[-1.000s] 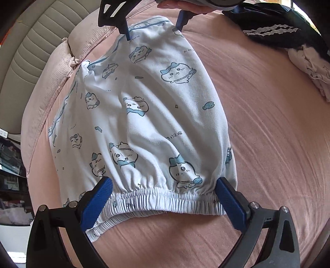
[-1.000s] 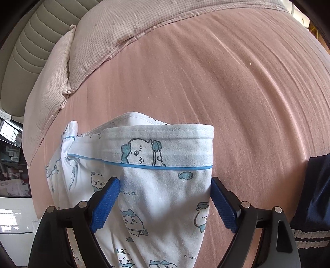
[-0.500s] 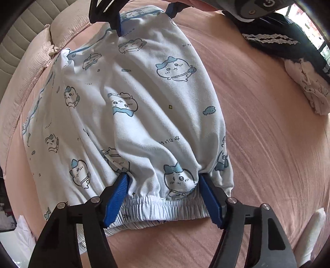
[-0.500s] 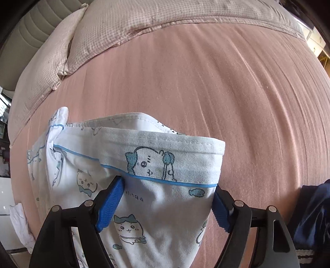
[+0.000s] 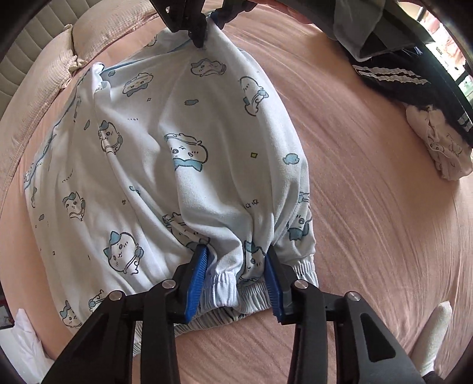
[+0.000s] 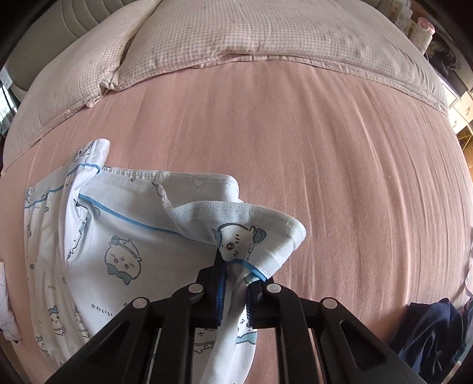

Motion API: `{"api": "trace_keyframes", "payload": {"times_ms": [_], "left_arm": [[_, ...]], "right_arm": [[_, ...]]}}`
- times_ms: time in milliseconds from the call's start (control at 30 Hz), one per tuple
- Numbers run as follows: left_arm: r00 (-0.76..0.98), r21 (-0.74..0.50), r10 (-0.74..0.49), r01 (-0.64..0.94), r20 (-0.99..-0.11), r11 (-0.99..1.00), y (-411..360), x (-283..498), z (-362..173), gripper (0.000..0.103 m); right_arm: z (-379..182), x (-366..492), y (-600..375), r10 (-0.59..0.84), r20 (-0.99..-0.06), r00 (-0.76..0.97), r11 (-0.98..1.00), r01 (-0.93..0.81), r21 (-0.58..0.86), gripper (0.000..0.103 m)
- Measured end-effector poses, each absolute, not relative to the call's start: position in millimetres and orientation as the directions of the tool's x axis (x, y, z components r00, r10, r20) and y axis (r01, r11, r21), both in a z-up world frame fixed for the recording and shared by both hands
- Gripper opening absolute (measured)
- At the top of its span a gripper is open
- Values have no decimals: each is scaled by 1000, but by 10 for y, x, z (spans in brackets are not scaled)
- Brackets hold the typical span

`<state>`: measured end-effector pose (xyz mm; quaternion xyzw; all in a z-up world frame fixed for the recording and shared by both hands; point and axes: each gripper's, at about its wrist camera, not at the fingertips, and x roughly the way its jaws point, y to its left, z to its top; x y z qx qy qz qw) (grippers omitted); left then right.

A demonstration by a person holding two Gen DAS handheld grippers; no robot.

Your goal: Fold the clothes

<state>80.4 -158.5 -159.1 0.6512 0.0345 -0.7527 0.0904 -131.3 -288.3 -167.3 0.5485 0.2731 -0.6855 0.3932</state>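
Note:
A pair of white pyjama shorts (image 5: 165, 165) with blue cartoon prints lies on a pink bed sheet (image 5: 369, 206). My left gripper (image 5: 236, 263) is shut on the bunched elastic waistband at the near edge. My right gripper (image 6: 235, 283) is shut on the blue-piped leg hem of the shorts (image 6: 124, 248), which folds over its fingertips. In the left wrist view the right gripper (image 5: 204, 26) pinches the far end of the shorts at the top of the frame.
Checked pillows (image 6: 266, 38) lie along the headboard. A dark striped garment (image 5: 393, 82) and a crumpled white garment (image 5: 443, 147) lie at the right of the bed. A dark garment (image 6: 428, 333) shows at the right wrist view's lower right.
Both grippers have closed from wide open onto the shorts. The waistband has bunched between my left fingers and the hem has gathered and lifted in my right.

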Motion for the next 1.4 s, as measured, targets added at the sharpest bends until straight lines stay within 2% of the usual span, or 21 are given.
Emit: {"api": "trace_keyframes", "payload": {"times_ms": [267,333,367,400,533,633,833,967,1167,1233,1367,1400], "left_arm": [[-122,34,-61,211,-991,-977,-1622,823,-1508,36],[-95,84,-105,204,-990,-975,-1577,808,-1508,56],[-86,113,-132,200,-988,-973,-1551,802,-1504,74],[-92,140,-162,207,-983,-968,-1528,806,-1478,80],[-135,118,-149,217,-980,-969,-1422,798,-1322,82],[-161,156,-185,176,-969,-972,-1259,758,-1247,84],[-139,181,-200,140,-970,-974,-842,803,-1388,84],[-142,347,-346,17,-927,-938,-558,836,-1553,84],[-191,431,-416,-43,-889,-901,-389,917,-1528,84],[-196,415,-398,-53,-896,-908,-365,1012,-1471,84],[-190,302,-289,-38,-938,-953,-526,1028,-1419,83],[-188,280,-268,-38,-945,-959,-556,1032,-1407,80]], "right_arm": [[-1527,-1293,-2892,-293,-955,-36,-531,838,131,6],[-1489,-1292,-2871,-293,-956,-29,-532,835,138,6],[-1467,-1311,-2866,-288,-957,-25,-532,835,138,6],[-1435,-1337,-2880,-281,-960,-20,-528,838,137,6],[-1298,-1309,-2953,-274,-962,-16,-513,848,133,6],[-1204,-1332,-2936,-271,-962,-5,-529,836,145,6],[-1148,-1310,-3044,-271,-962,-12,-510,850,133,6],[-1136,-1349,-3030,-275,-962,10,-528,834,160,6],[-1161,-1362,-3049,-263,-965,18,-523,838,158,6],[-1162,-1357,-3057,-260,-965,21,-520,840,158,6],[-1168,-1347,-3081,-244,-969,29,-512,845,154,6],[-1172,-1346,-3091,-237,-971,28,-512,846,150,6]]}}
